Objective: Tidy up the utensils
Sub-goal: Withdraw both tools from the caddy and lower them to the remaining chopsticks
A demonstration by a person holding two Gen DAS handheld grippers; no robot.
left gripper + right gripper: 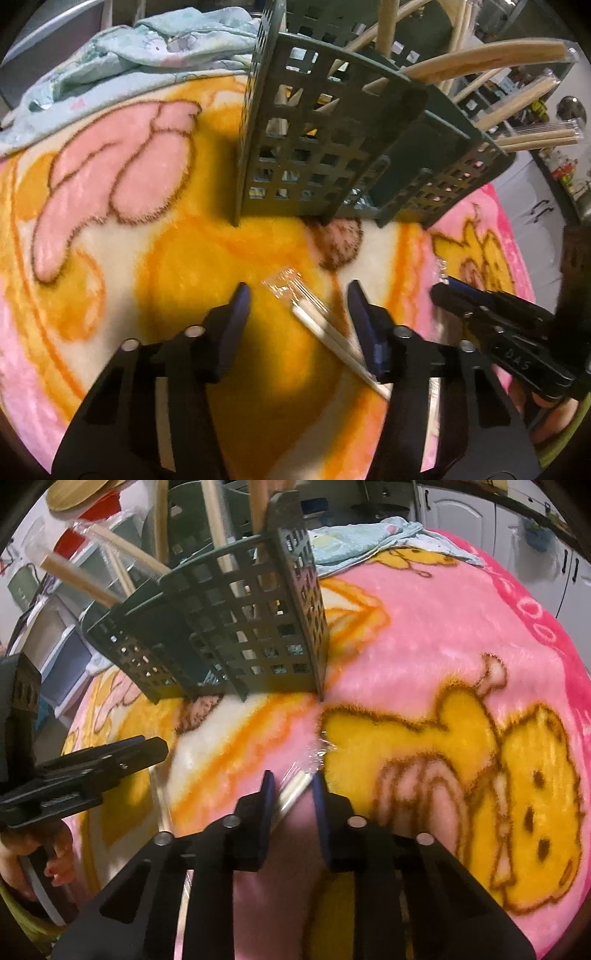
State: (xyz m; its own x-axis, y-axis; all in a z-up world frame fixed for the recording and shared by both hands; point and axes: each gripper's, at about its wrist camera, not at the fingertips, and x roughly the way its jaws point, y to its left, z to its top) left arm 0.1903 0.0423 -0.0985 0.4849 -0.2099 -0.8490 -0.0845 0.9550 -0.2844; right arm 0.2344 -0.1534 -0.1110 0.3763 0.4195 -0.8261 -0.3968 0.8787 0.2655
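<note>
A dark green lattice utensil caddy (pixel 314 147) stands on the blanket and holds several wrapped wooden utensils (pixel 480 59); it also shows in the right wrist view (pixel 243 627). My left gripper (pixel 297 306) is open above a plastic-wrapped pair of chopsticks (pixel 321 328) lying on the blanket, which runs under its right finger. My right gripper (pixel 291 794) has its jaws narrowly apart around another wrapped pair of chopsticks (pixel 295 788); whether it grips them is unclear. The right gripper shows at the right of the left wrist view (pixel 443 291). The left gripper shows at the left of the right wrist view (pixel 147 753).
A pink and yellow cartoon fleece blanket (pixel 461 664) covers the surface. A crumpled light blue cloth (pixel 129 62) lies behind the caddy, also in the right wrist view (pixel 369 539). White cabinets (pixel 480 513) stand beyond.
</note>
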